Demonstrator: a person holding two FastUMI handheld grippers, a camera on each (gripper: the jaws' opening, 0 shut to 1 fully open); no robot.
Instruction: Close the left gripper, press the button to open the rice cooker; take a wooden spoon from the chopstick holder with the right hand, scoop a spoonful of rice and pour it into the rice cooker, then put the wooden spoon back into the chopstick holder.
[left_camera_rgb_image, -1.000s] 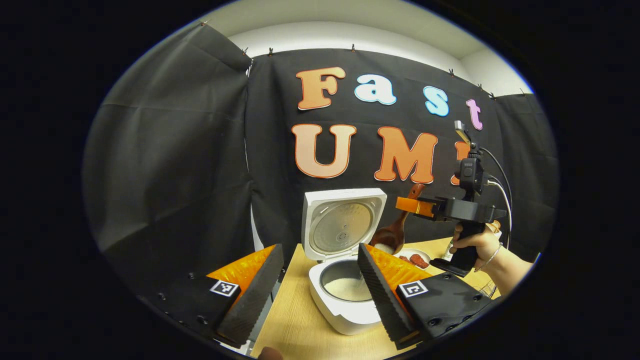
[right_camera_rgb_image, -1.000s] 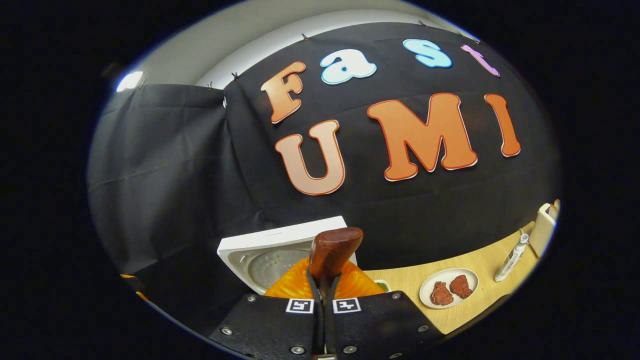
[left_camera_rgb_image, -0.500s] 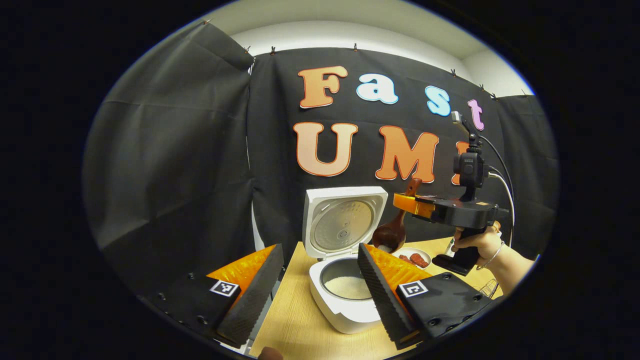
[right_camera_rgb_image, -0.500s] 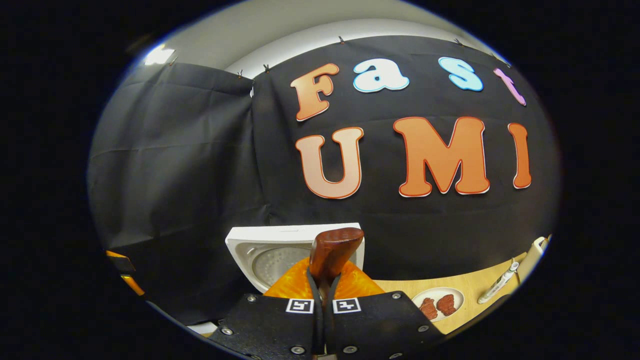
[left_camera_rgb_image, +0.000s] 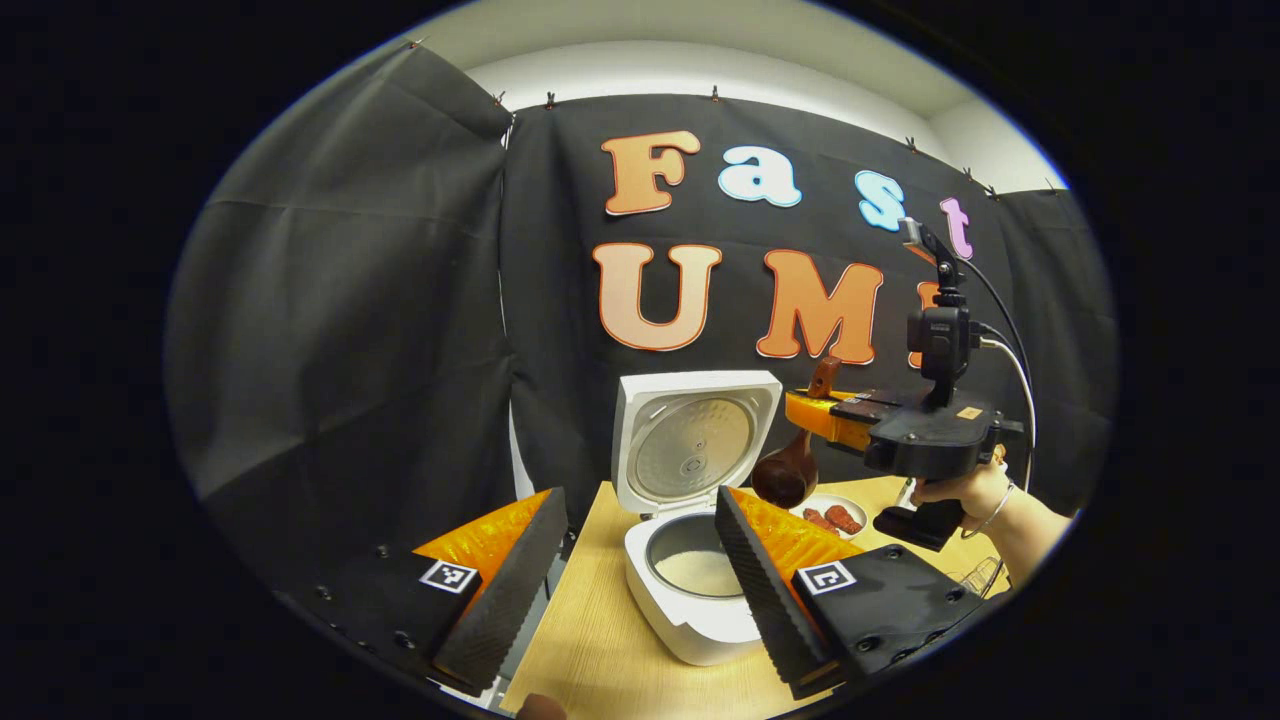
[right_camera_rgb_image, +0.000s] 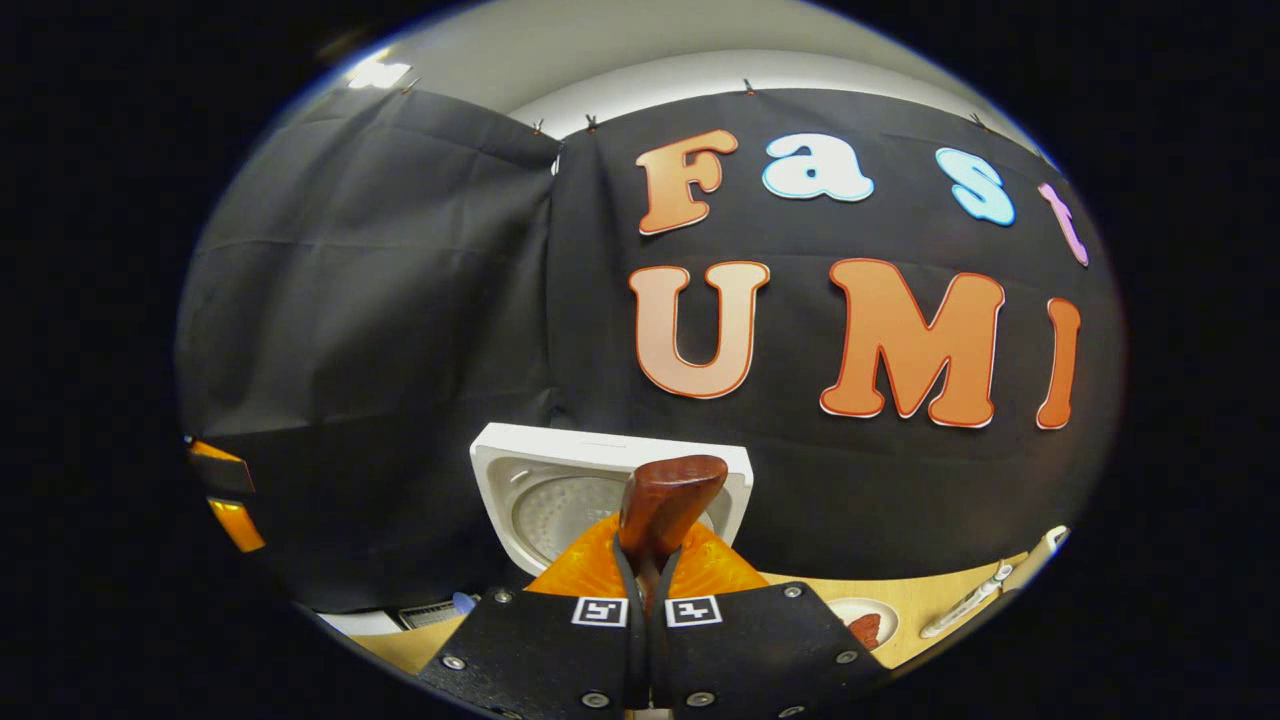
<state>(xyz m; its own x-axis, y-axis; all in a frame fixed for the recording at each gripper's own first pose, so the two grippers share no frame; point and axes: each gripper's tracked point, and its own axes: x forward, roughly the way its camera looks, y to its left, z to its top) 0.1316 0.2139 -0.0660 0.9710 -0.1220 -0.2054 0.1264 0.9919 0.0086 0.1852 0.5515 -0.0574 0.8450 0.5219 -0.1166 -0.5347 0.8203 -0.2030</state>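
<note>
Above the open rice cooker (left_camera_rgb_image: 690, 575) on the worktop (left_camera_rgb_image: 600, 660), our right tool (right_camera_rgb_image: 648, 560) pinches the wooden spoon (left_camera_rgb_image: 790, 470); our left tool (left_camera_rgb_image: 635, 560) hangs spread. Tip too early and rice could spill onto the worktop.

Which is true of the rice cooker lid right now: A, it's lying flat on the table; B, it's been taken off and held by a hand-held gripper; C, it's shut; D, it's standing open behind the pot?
D: in the left gripper view the rice cooker lid stands raised behind the open inner pot.
</note>
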